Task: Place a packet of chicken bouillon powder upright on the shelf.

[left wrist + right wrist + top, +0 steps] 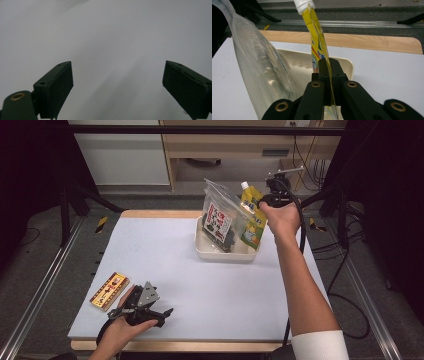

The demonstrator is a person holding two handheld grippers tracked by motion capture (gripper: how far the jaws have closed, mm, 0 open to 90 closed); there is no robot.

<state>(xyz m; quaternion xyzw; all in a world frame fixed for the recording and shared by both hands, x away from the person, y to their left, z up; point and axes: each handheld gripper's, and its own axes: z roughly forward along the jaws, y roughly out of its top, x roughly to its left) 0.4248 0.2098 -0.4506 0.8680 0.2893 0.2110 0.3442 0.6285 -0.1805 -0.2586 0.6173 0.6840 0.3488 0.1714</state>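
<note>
left tool (159,312), nearest the camera at the tabletop's near edge, lay low in the left hand (122,332) with its jaws spread wide; in the left gripper view the two black pads (58,86) stood far apart over bare white surface, nothing between them. grey three-cornered plate on top of it. a flat red-and-yellow packet (109,290) lay just beside it to the left, apart from the jaws.

right tool (264,200) was clamped tight on a yellow spouted pouch (251,215), gripping it at the edge. in the right gripper view the jaws met on the thin pouch (318,47), the film pinched flat between the pads.

pouch: yellow, white screw cap (304,5) on top, printed label on the side, standing nearly upright, slightly tilted. its lower end sat inside the cream tray (220,254) at the far right of the white tabletop (200,285). a clear zip bag (220,217) with a red-and-white printed pack inside leaned in the same tray, just beside the pouch on its left; could not tell whether they touched.

right arm stretched long across the tabletop's right side, white sleeve at the upper arm, hand (282,217) wrapped round the tool at the tray's far right corner. left forearm short, hand resting by the near edge.
</note>
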